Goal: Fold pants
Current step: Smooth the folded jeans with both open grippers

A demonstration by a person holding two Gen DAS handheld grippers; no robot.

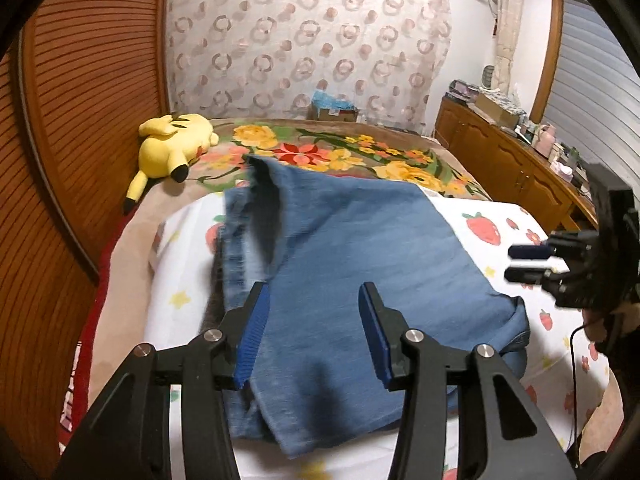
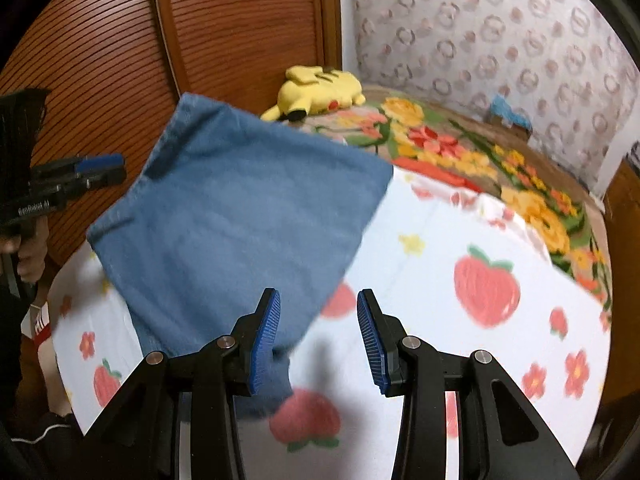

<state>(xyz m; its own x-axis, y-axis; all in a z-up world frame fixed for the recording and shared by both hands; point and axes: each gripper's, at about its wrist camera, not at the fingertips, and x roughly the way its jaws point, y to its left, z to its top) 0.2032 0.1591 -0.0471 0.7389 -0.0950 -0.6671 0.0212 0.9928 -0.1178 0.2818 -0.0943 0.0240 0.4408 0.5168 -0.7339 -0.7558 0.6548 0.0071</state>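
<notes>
Blue pants (image 1: 344,248) lay folded small on strawberry sheet (image 1: 484,220), on bed. Long side ran from 6 toward 11 o'clock in left view. Left gripper (image 1: 314,332) hung right over near end of pants, pads apart, nothing pinched. Right gripper (image 2: 318,338) sat at 3 o'clock side, off pants corner, pads apart, empty too. Left hand looked nearer for next fold. Yellow plush toy (image 1: 172,148) lay far off at 10 o'clock.
</notes>
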